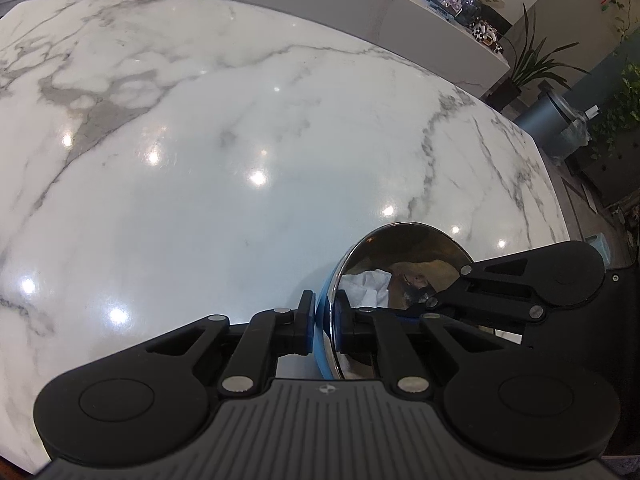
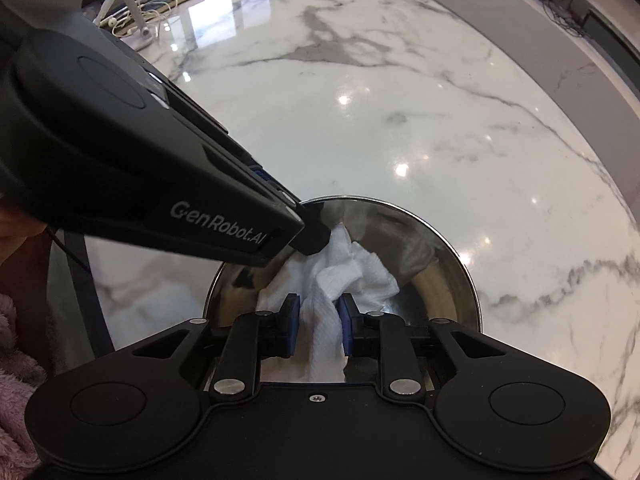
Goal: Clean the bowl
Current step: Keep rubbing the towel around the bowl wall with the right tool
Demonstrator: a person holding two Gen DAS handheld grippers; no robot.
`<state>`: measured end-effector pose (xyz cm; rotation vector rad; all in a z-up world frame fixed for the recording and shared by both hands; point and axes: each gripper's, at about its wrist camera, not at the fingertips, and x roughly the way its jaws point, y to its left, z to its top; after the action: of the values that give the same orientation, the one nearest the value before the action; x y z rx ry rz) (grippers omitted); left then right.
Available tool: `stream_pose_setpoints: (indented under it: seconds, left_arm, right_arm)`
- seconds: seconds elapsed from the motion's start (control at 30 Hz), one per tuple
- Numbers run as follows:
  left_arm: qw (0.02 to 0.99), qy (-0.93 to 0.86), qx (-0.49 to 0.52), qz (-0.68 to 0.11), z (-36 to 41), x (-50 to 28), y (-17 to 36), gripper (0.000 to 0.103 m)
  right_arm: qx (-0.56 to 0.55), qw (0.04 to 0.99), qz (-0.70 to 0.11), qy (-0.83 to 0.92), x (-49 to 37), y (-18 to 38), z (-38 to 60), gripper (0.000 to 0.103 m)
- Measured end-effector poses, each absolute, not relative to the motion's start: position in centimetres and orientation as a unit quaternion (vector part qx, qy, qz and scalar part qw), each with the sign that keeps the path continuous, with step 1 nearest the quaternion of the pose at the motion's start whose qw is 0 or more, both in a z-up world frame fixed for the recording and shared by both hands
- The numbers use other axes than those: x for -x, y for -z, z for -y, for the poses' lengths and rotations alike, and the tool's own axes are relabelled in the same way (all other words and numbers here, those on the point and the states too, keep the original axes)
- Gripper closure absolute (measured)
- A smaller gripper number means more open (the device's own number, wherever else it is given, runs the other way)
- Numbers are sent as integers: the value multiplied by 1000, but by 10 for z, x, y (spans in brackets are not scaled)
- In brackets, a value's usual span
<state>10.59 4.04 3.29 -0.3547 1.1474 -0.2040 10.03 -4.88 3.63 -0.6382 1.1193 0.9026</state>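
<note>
Right claw [image 2: 317,322] is clenched on the white paper towel [image 2: 344,276], wad sitting straight ahead of the pads inside the steel bowl [image 2: 440,256], so the wipe goes forward and down along the inner wall. Left claw [image 1: 323,324] pinches the bowl rim [image 1: 326,300] on its near-left edge, holding the bowl tilted on the marble tabletop [image 1: 240,160].

bowl [image 2: 440,264]: polished metal, mirror-bright inside, with a pale blue outer skin showing at the rim in the left wrist view. cloth [image 2: 352,276]: white, soft, finely textured weave, crumpled. countertop [image 1: 240,160]: glossy white marble look, grey veins, lamp glare. left gripper [image 1: 324,326] and right gripper [image 2: 318,322]: matt black plastic, blue pads [image 2: 291,322], bright metal pins.
</note>
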Motion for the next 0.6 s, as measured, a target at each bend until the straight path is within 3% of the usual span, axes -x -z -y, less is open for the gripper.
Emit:
stream_pose_setpoints:
  seconds: [0.5, 0.6]
  left_arm:
    - [822, 95, 165, -537, -40, -104, -34, 94]
    - [820, 86, 169, -540, -42, -100, -37, 83]
  right_arm:
    - [290, 698, -513, -406, -98, -34, 54, 74]
    - [306, 698, -508, -402, -96, -34, 52, 79]
